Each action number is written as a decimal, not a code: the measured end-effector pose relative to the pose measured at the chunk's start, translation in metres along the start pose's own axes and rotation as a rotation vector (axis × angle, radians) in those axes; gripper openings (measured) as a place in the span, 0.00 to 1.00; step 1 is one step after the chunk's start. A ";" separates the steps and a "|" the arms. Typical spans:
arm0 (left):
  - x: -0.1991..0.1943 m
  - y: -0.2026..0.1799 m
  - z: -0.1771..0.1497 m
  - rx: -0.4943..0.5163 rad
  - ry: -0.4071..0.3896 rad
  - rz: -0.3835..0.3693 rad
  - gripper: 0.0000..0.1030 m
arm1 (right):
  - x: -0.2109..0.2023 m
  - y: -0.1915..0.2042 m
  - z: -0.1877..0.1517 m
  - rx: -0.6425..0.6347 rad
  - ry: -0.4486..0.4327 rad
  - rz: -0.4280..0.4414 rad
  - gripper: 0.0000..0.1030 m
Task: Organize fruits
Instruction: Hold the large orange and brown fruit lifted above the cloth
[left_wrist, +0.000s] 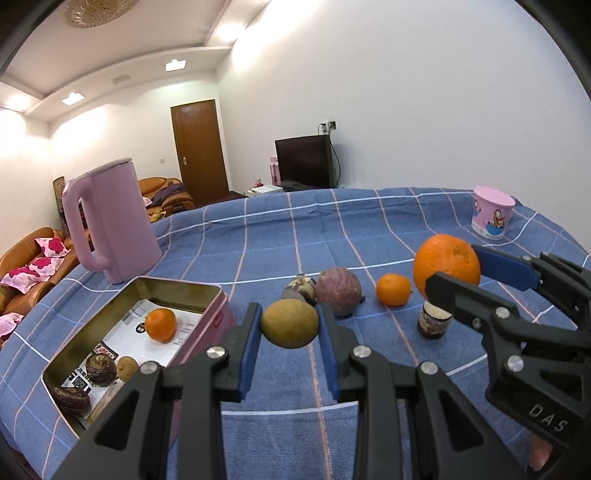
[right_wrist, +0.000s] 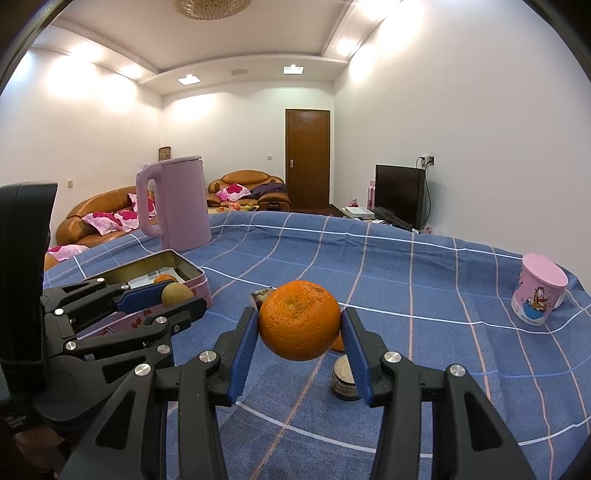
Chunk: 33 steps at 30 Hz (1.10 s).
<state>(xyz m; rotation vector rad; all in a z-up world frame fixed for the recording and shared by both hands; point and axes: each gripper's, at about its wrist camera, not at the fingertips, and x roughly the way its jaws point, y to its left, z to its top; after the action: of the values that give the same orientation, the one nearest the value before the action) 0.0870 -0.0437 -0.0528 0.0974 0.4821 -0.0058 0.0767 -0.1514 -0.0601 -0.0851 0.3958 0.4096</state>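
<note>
My left gripper (left_wrist: 290, 326) is shut on a small yellow-brown fruit (left_wrist: 290, 324), held above the blue checked cloth just right of the open tin (left_wrist: 207, 295). The tin holds a small orange (left_wrist: 160, 325), two dark round fruits (left_wrist: 100, 370) and a brownish one (left_wrist: 126, 368). My right gripper (right_wrist: 300, 326) is shut on a large orange (right_wrist: 300, 320), also lifted off the cloth; in the left wrist view this orange (left_wrist: 447, 265) hangs at the right. On the cloth lie a purple round fruit (left_wrist: 338, 291), a dark mangosteen (left_wrist: 301, 290) and a small mandarin (left_wrist: 393, 294).
A pink kettle (left_wrist: 110, 225) stands behind the tin. A small dark jar (left_wrist: 434, 325) sits under the large orange. A pink cartoon cup (right_wrist: 539, 293) stands at the far right of the table (right_wrist: 406, 266). Sofas, a door and a TV are beyond.
</note>
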 end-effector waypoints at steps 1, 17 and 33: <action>-0.001 0.001 0.000 -0.002 -0.003 0.001 0.31 | -0.001 0.000 0.000 -0.001 -0.003 0.000 0.47; -0.010 0.004 -0.001 -0.016 -0.051 0.020 0.31 | -0.010 0.003 0.000 -0.006 -0.043 0.010 0.47; -0.021 0.004 -0.003 -0.019 -0.109 0.044 0.31 | -0.016 0.004 0.000 -0.012 -0.074 0.012 0.47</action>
<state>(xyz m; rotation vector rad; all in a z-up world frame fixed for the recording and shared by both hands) 0.0673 -0.0396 -0.0451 0.0885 0.3707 0.0368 0.0616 -0.1538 -0.0543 -0.0789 0.3213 0.4258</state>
